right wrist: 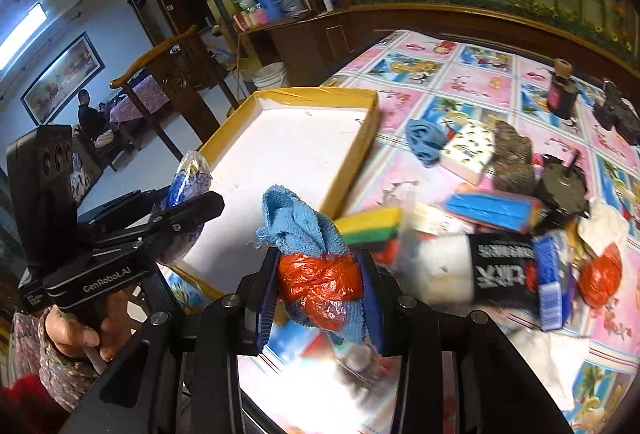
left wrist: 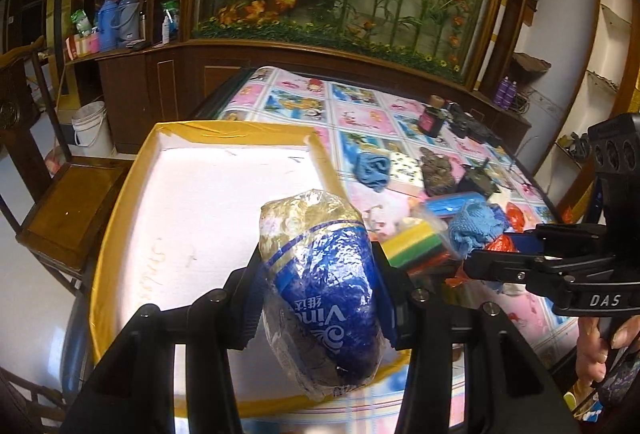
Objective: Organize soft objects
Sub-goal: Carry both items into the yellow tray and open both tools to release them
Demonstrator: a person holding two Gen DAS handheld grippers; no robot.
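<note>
Left gripper (left wrist: pixel 320 298): we have its jaws clamped on the blue tissue pack (left wrist: pixel 320 290), held above the near edge of the tray (left wrist: pixel 120 234).
Right gripper (right wrist: pixel 320 294): we grip a blue cloth (right wrist: pixel 296 218) bundled with an orange plastic bag (right wrist: pixel 320 282), held over the tablecloth (right wrist: pixel 460 81) just beside the tray.
Step in hand: we judge this a carry to the tray; keep both grips firm, clear the yellow rim, release low inside.
Tray contents: white floor bare; nothing lies in it.
Remaining pile: sponges (right wrist: pixel 372 224) and other items on the tablecloth.
</note>
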